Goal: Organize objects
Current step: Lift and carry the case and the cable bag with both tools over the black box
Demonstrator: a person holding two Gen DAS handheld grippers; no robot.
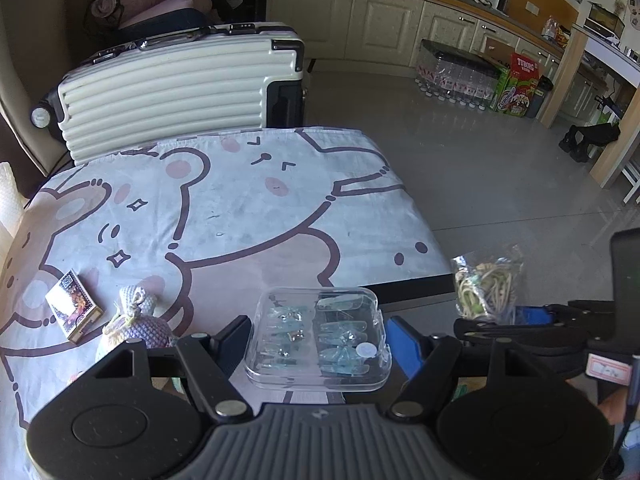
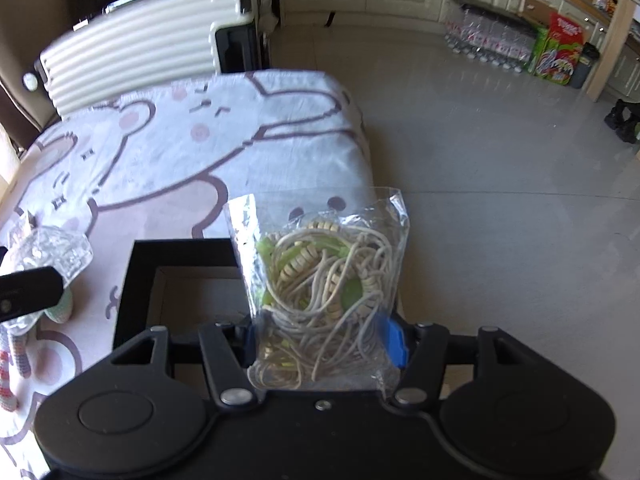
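My left gripper (image 1: 318,340) is shut on a clear plastic box (image 1: 316,336) of pale blue hair clips, held just above the table's near edge. My right gripper (image 2: 324,336) is shut on a clear bag (image 2: 324,280) of beige cords, beads and green pieces. The bag hangs over the right side of an open black box (image 2: 136,280) that stands on the table. In the left wrist view, the bag (image 1: 488,288) hangs to the right of the clear box. The right wrist view shows the clear box (image 2: 52,252) at the far left.
The table wears a cartoon-bear cloth (image 1: 240,208). A small printed card box (image 1: 74,306) and a crocheted purple pouch (image 1: 136,320) lie at its near left. A cream suitcase (image 1: 180,80) stands behind the table. Grey floor (image 2: 500,200) lies to the right.
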